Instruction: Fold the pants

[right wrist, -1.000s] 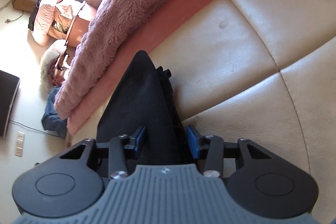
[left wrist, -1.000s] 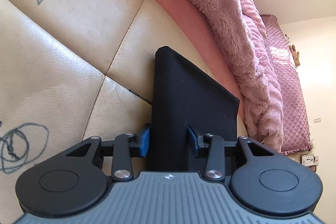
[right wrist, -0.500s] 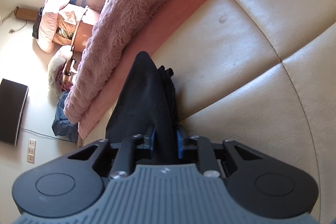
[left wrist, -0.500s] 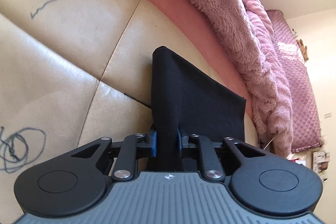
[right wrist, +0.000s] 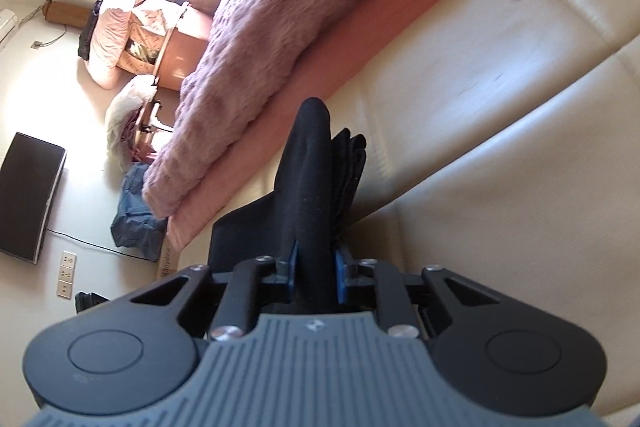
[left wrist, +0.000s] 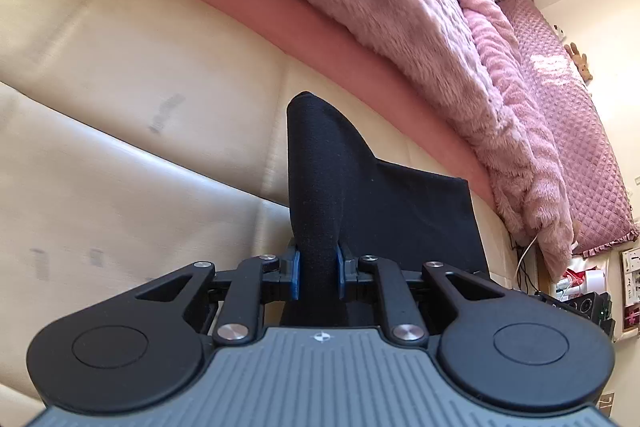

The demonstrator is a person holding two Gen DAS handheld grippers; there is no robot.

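Cream leather sofa (left wrist: 132,155) fills both views, ink scribbles on panels. Fuzzy pink blanket (left wrist: 384,11) draped along pink edge strip behind. Black pants (left wrist: 400,203) on sofa cushion near blanket, one fold raised in ridge. Left tongs (left wrist: 318,273) narrow, pinching pants ridge. Right tongs (right wrist: 314,273) narrow, clamped on pants fold, layered edges just beside.

No text, number or brand can be read in either view. Blurred dark marks on the cream cushion (left wrist: 168,113) and a small emblem on each gripper housing stay illegible.
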